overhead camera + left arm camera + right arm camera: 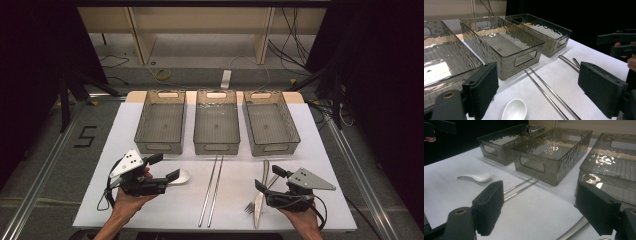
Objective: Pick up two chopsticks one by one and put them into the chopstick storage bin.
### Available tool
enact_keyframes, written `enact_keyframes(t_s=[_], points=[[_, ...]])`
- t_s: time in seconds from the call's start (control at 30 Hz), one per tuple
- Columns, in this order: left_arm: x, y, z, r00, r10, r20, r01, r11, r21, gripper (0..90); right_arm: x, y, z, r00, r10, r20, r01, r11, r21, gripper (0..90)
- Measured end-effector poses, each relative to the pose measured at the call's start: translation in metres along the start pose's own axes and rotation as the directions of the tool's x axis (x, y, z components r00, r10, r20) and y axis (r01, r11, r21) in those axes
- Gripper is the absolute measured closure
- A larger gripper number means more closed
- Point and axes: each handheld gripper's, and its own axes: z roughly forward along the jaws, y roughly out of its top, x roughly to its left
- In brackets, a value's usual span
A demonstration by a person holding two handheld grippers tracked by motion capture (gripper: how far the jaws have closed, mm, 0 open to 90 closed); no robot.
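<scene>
White ceramic spoon [181, 176] lies on the near left of the table [100, 200], just right of the left gripper [164, 167], whose jaws stand wide and empty. Right gripper [270, 179], likewise wide and empty, hovers over the knife [260, 200] and fork [250, 206]. Risk: the smooth, curved spoon may skid or pivot under an off-centre pinch.

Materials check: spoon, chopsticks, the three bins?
Spoon: white and glossy, likely ceramic, possibly melamine. Chopsticks: thin silver rods with bright highlights, probably polished stainless steel. Three bins: smoky-grey and see-through, with rippled walls, ribbed floors and moulded handle cut-outs, so most likely clear tinted plastic.
</scene>
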Motion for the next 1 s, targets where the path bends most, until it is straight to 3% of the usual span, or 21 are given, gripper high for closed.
enact_keyframes(t_s=[0.3, 0.33, 0.37, 0.4, 0.47, 0.57, 0.63, 0.77, 0.83, 0.9, 0.97, 1.0], points=[[-0.003, 0.002, 0.007, 0.9998, -0.010, -0.017, 0.011, 0.9970, 0.076, 16.1, -0.001, 0.001, 0.000, 1.0000, 0.005, 0.005, -0.005, 1.000, 0.011, 23.8], [-0.005, 0.003, 0.010, 0.9995, -0.018, -0.027, 0.021, 0.9939, 0.109, 16.4, -0.002, 0.001, 0.000, 1.0000, 0.005, 0.007, -0.005, 1.000, 0.010, 23.8], [-0.005, 0.003, 0.010, 0.9995, -0.018, -0.027, 0.021, 0.9939, 0.109, 16.6, -0.002, 0.001, 0.000, 1.0000, 0.005, 0.007, -0.005, 1.000, 0.010, 23.8], [-0.009, 0.005, 0.014, 0.9993, -0.020, -0.032, 0.025, 0.9885, 0.149, 16.7, -0.002, 0.001, 0.000, 0.9999, 0.005, 0.012, -0.005, 1.000, 0.012, 23.8], [-0.011, 0.006, 0.016, 0.9993, -0.011, -0.037, 0.017, 0.9847, 0.173, 18.7, -0.002, 0.001, 0.000, 0.9999, 0.008, 0.014, -0.008, 1.000, 0.015, 23.8], [-0.020, 0.009, 0.026, 0.9990, 0.006, -0.045, 0.006, 0.9651, 0.262, 20.2, -0.003, 0.000, 0.001, 0.9999, 0.008, 0.015, -0.008, 1.000, 0.027, 23.8], [-0.026, 0.009, 0.033, 0.9988, 0.012, -0.048, 0.005, 0.9446, 0.328, 21.6, -0.003, 0.000, 0.002, 0.9999, 0.008, 0.015, -0.009, 0.999, 0.035, 23.7], [-0.033, 0.010, 0.046, 0.9973, 0.046, -0.058, -0.020, 0.9161, 0.400, 25.4, -0.003, 0.000, 0.002, 0.9998, 0.013, 0.015, -0.013, 0.999, 0.043, 23.7], [-0.033, 0.011, 0.054, 0.9985, 0.033, -0.045, -0.009, 0.8922, 0.451, 25.7, -0.003, 0.000, 0.003, 0.9998, 0.014, 0.015, -0.014, 0.999, 0.049, 23.7], [-0.035, 0.013, 0.061, 0.9985, 0.044, -0.033, -0.024, 0.8832, 0.468, 28.3, -0.004, 0.000, 0.003, 0.9998, 0.011, 0.015, -0.012, 0.999, 0.051, 23.7], [-0.038, 0.015, 0.070, 0.9991, 0.041, -0.008, -0.031, 0.8608, 0.508, 28.3, -0.004, 0.000, 0.003, 0.9998, 0.013, 0.015, -0.014, 0.998, 0.054, 23.7], [-0.040, 0.015, 0.074, 0.9993, 0.037, -0.004, -0.030, 0.8551, 0.518, 28.4, -0.004, 0.000, 0.004, 0.9998, 0.009, 0.016, -0.009, 0.999, 0.053, 23.7]])
